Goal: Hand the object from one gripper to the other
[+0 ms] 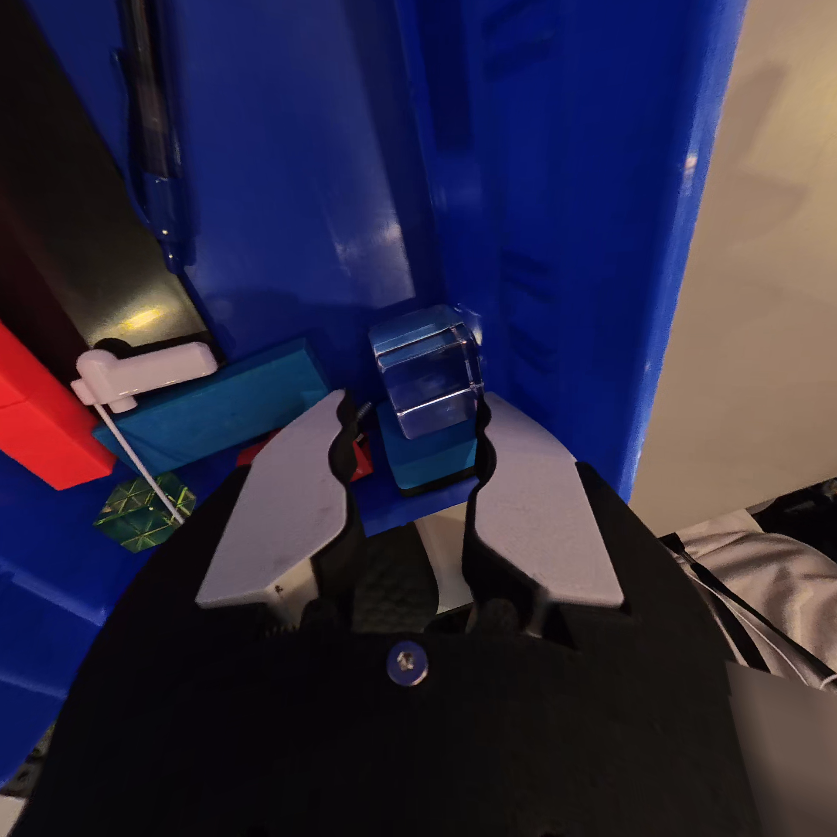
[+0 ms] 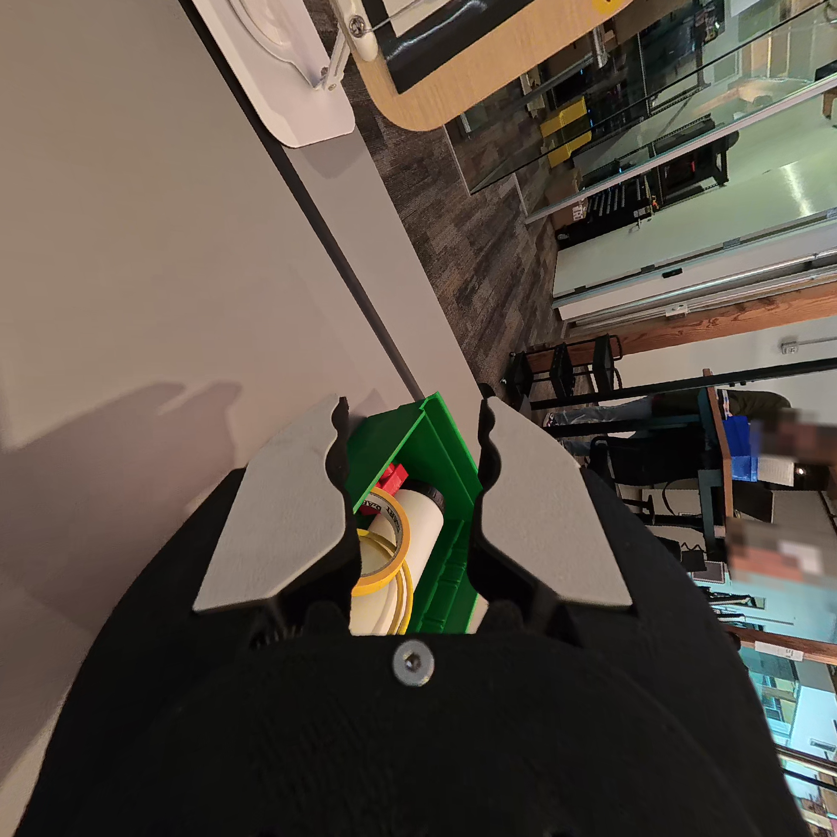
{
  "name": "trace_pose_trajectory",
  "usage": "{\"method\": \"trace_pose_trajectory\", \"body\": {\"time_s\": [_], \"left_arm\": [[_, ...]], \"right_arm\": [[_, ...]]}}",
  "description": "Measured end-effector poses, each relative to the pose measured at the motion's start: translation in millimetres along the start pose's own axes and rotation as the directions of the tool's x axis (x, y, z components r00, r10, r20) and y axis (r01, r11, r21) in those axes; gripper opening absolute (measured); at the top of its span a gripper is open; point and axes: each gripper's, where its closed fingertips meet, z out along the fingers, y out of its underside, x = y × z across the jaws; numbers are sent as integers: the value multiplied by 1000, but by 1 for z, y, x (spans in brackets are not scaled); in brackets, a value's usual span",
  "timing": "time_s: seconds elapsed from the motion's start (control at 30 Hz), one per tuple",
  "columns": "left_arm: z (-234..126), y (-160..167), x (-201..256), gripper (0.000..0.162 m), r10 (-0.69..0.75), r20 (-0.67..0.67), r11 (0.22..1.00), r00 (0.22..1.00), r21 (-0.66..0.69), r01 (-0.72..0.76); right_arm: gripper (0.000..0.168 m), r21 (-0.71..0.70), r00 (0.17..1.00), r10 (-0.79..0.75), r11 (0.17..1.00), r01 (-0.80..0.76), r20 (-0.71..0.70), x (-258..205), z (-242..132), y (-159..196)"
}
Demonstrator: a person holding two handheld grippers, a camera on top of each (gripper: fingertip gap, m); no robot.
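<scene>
In the left wrist view my left gripper (image 1: 412,407) is open and reaches into a blue bin (image 1: 294,181). A clear acrylic block (image 1: 423,369) rests on a small teal block (image 1: 430,457) in the bin's corner, just beyond and between the fingertips, not gripped. In the right wrist view my right gripper (image 2: 413,410) is open and empty above a green bin (image 2: 398,441) on a grey table (image 2: 136,226). That bin holds a roll of yellow tape (image 2: 385,543), a white cylinder (image 2: 423,521) and a red piece (image 2: 393,479).
The blue bin also holds a long teal block (image 1: 217,407), a red block (image 1: 40,421), a white plastic piece (image 1: 136,371) with a thin white rod, and a green faceted cube (image 1: 145,512). A white device (image 2: 290,68) lies at the table's far edge. A person sits at a desk behind. The grippers' ends are close to 55 cm from one another.
</scene>
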Motion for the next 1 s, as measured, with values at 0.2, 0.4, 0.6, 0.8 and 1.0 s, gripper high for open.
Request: {"method": "trace_pose_trajectory", "body": {"time_s": [0.2,0.4,0.6,0.8,1.0], "left_arm": [[-2,-2,-8,43,-60,-50,998,997,32,62],[-8,-10,-23,36,-102,-4,991,995,91,102],[-5,-14,-19,60,-72,26,994,997,85,70],[6,-12,-23,43,-108,106,994,988,-8,109],[-10,-14,-21,42,-63,102,997,993,44,58]], "right_arm": [[56,-5,1000,-7,1000,7,7,-2,1,1],[56,-11,1000,-21,1000,21,12,-5,3,0],[56,-15,1000,-23,1000,24,18,-5,4,1],[56,-18,999,-40,999,41,29,-8,5,1],[56,-18,999,-45,999,46,30,-8,5,1]]}}
